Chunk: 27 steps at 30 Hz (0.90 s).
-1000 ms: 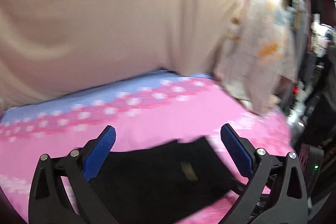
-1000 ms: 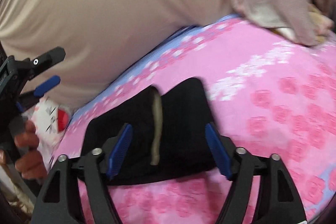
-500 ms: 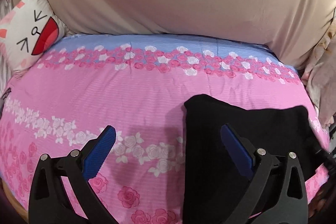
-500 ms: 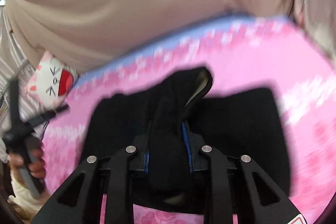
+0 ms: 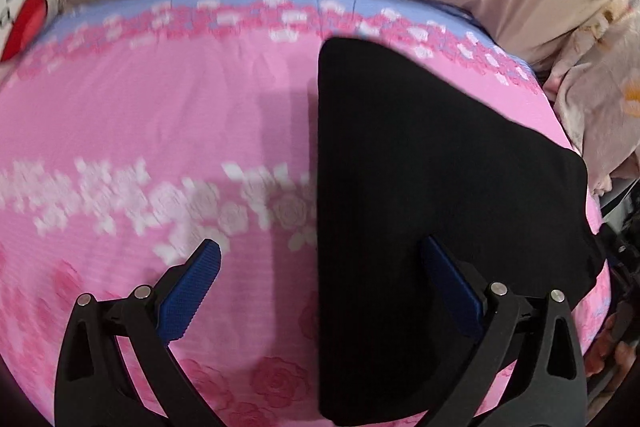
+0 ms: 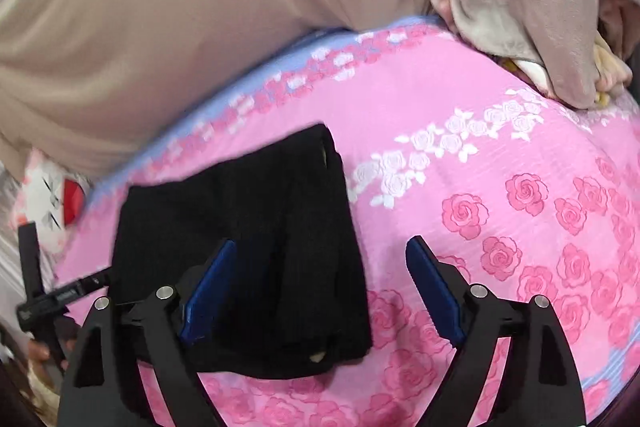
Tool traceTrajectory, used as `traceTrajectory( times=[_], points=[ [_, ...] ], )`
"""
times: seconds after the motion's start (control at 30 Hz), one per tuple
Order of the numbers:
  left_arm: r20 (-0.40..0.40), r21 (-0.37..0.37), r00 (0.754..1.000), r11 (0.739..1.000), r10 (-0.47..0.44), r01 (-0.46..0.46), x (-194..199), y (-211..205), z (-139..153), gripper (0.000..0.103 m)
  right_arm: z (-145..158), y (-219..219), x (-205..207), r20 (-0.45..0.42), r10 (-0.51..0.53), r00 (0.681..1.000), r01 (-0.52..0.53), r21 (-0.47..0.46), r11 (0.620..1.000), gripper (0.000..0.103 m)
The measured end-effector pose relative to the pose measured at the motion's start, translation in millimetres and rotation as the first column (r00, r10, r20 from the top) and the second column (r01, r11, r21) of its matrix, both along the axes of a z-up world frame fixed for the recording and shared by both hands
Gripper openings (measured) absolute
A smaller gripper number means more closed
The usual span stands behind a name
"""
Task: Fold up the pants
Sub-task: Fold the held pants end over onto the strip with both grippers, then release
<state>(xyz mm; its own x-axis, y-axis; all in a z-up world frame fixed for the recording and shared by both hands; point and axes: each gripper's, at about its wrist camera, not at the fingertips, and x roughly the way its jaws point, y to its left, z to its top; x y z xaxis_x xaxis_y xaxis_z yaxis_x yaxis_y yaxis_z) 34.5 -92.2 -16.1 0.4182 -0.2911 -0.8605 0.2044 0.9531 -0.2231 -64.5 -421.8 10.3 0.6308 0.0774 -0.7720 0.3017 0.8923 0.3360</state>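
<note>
Lying folded on the pink floral bed [image 6: 520, 131], the black pants [image 6: 248, 227] sit beneath the left finger of the right gripper [image 6: 320, 291]. That gripper's fingers are spread wide and hold nothing. The left gripper [image 5: 320, 291] is likewise spread and empty, the pants [image 5: 420, 187] under its right finger.

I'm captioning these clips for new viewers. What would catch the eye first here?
The folded black pants lying flat on the pink rose-print bedsheet stand out most, a dark block against bright florals. Both blue-padded grippers, the left gripper and the right gripper, hover open above it.
</note>
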Motion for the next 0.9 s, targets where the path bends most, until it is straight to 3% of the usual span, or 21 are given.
traceTrajectory(
  times=[0.07, 0.1, 0.17, 0.23, 0.27, 0.3, 0.33, 0.4, 0.43, 0.53, 0.63, 0.7, 0.8, 0.83, 0.87, 0.9],
  points=[
    [-0.069, -0.091, 0.997, 0.995, 0.041, -0.047, 3, 5, -15, 0.098, -18, -2, 4, -0.036, 0.014, 0.999, -0.012, 0.060, 0.998, 0.085],
    [-0.050, -0.117, 0.996, 0.990, 0.068, -0.074, 2, 8, -14, 0.098, -28, -4, 6, -0.031, 0.017, 0.999, -0.013, 0.133, 0.991, 0.085],
    [-0.047, -0.116, 0.997, 0.991, 0.057, -0.062, 0, 4, -15, 0.098, -31, -4, 7, 0.013, -0.013, 1.000, 0.011, 0.166, 0.986, 0.088],
    [-0.037, -0.122, 0.999, 0.992, 0.031, -0.035, 1, 0, -14, 0.098, -28, 6, 12, 0.016, 0.005, 1.000, -0.008, 0.171, 0.985, 0.065],
    [-0.031, -0.149, 0.999, 0.989, -0.005, 0.000, 2, -2, -13, 0.084, -24, 10, 12, 0.012, -0.006, 1.000, 0.004, 0.162, 0.987, 0.059],
    [-0.031, -0.197, 0.998, 0.979, -0.062, 0.055, 4, -4, -12, 0.046, -21, 12, 13, 0.006, -0.003, 1.000, 0.002, 0.155, 0.988, 0.047],
    [-0.039, -0.218, 0.992, 0.970, -0.121, 0.110, 8, -8, -9, 0.045, -13, 17, 14, 0.006, -0.005, 1.000, 0.004, 0.139, 0.990, 0.041],
    [-0.027, -0.214, 0.988, 0.966, -0.155, 0.145, 13, -8, 1, 0.026, 7, 26, 11, 0.037, -0.012, 0.999, 0.007, 0.139, 0.990, 0.036],
    [-0.028, -0.228, 0.986, 0.962, -0.162, 0.152, 16, -3, 8, 0.024, 16, 31, 9, 0.061, -0.005, 0.998, -0.004, 0.150, 0.989, 0.036],
    [0.008, -0.295, 0.984, 0.940, -0.177, 0.171, 23, 27, 39, 0.020, 49, 60, 5, 0.136, 0.055, 0.989, -0.077, 0.163, 0.984, 0.034],
    [0.096, -0.243, 0.985, 0.957, -0.142, 0.162, 17, 74, 78, 0.020, 63, 96, 11, 0.186, 0.130, 0.974, -0.166, 0.197, 0.966, 0.034],
    [0.120, -0.204, 0.988, 0.971, -0.100, 0.123, 11, 108, 91, 0.021, 51, 119, 12, 0.189, 0.166, 0.968, -0.210, 0.247, 0.946, 0.035],
    [0.084, -0.139, 0.996, 0.989, -0.030, 0.041, -2, 150, 80, 0.026, -1, 144, 21, 0.098, 0.202, 0.974, -0.224, 0.331, 0.917, 0.040],
    [0.054, -0.089, 0.999, 0.996, -0.001, 0.006, -5, 160, 64, 0.028, -19, 146, 25, 0.042, 0.196, 0.980, -0.199, 0.326, 0.924, 0.043],
    [0.016, -0.042, 0.999, 0.999, 0.035, -0.034, -7, 166, 45, 0.032, -33, 147, 22, -0.004, 0.172, 0.985, -0.163, 0.302, 0.939, 0.054],
    [-0.016, 0.011, 0.997, 0.998, 0.069, -0.069, -9, 171, 26, 0.033, -35, 145, 16, 0.017, 0.161, 0.987, -0.157, 0.320, 0.934, 0.054]
  ],
)
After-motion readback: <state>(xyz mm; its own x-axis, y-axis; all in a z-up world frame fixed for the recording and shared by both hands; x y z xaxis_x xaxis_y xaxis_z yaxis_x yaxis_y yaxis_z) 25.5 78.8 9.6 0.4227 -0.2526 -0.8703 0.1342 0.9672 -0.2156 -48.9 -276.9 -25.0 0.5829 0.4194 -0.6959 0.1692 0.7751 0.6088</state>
